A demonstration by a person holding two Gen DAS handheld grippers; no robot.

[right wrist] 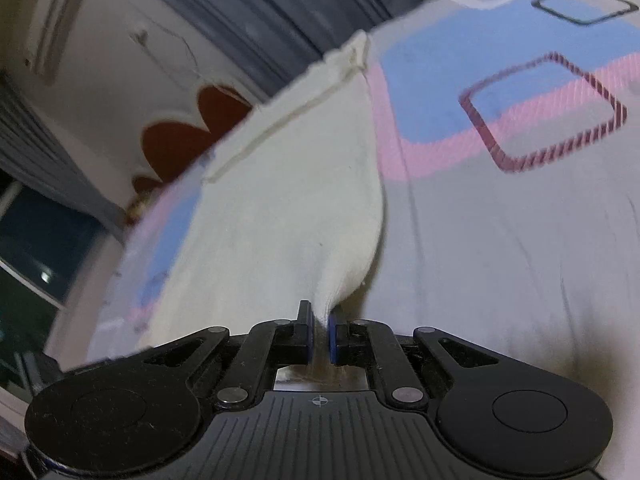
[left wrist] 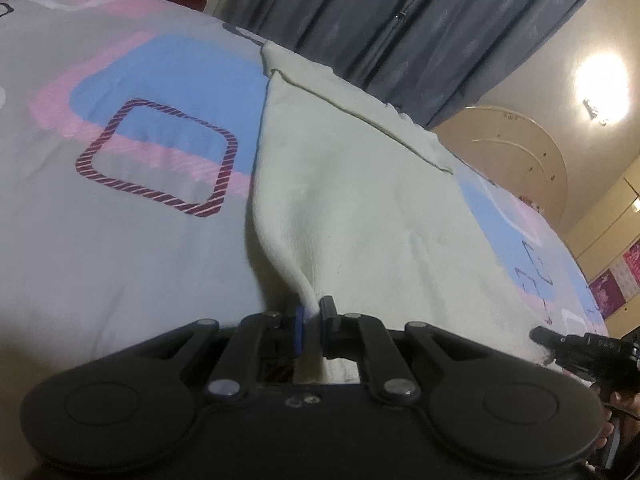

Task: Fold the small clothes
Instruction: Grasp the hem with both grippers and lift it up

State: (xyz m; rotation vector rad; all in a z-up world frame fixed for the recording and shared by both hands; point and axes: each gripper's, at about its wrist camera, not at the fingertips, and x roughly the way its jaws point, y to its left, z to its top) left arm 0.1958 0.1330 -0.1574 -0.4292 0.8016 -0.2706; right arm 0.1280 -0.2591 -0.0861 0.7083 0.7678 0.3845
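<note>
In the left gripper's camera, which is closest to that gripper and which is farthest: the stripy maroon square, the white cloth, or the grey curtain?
1. The white cloth, pinched in the left gripper, right in front.
2. The stripy maroon square, printed on the bedsheet, off to the left.
3. The grey curtain, beyond the bed's far edge, at the top.

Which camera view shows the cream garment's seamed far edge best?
The left wrist view: the cream garment lies broad, its seam sharp across the top. The right wrist view shows the garment and seam too, but blurred and steeply tilted.
</note>
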